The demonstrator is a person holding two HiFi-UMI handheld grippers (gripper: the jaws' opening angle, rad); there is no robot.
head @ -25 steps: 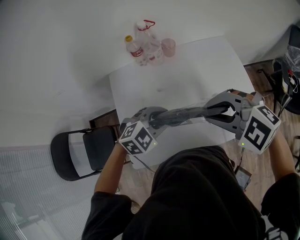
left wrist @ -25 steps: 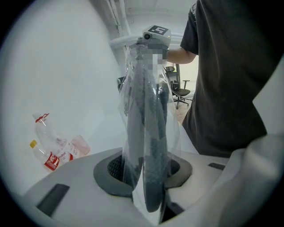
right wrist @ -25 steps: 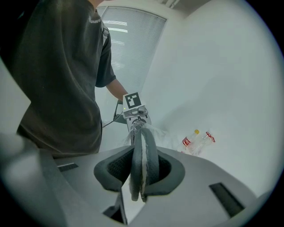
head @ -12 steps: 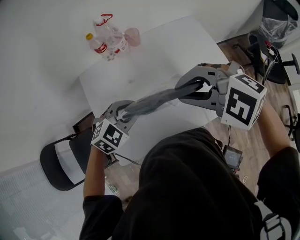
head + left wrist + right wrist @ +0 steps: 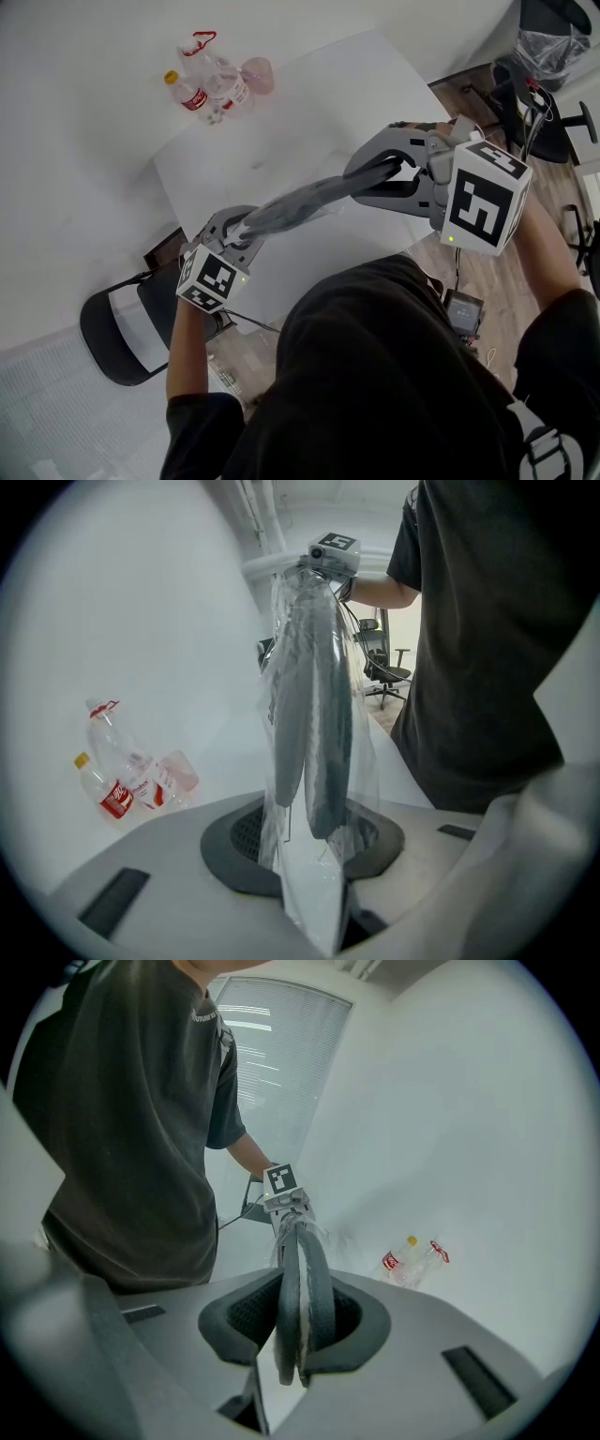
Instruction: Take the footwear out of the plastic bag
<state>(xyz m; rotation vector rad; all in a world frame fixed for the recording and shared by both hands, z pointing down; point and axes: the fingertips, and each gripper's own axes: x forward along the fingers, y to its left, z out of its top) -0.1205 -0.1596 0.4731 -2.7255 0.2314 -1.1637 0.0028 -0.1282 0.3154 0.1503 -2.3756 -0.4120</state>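
A pair of flat grey footwear (image 5: 300,202) in a clear plastic bag (image 5: 319,874) hangs stretched between my two grippers above the white table (image 5: 309,103). My left gripper (image 5: 239,232) pinches the bag's loose end just past the footwear's tips (image 5: 314,808), and its jaws are closing on the plastic. My right gripper (image 5: 377,173) is shut on the other end of the footwear (image 5: 300,1307), whose two grey soles stand edge-on between its jaws. Each gripper shows at the far end of the other's view, the right gripper (image 5: 333,550) and the left gripper (image 5: 281,1190).
Two plastic bottles (image 5: 211,84) and a pink cup (image 5: 258,75) stand at the table's far corner. A black folding chair (image 5: 127,328) sits at the table's left. Office chairs (image 5: 553,103) stand on the wood floor to the right. The person's dark shirt fills the foreground.
The grippers have drawn further apart, the left one lower and to the left, stretching the bag and footwear longer between them. The head view has swung.
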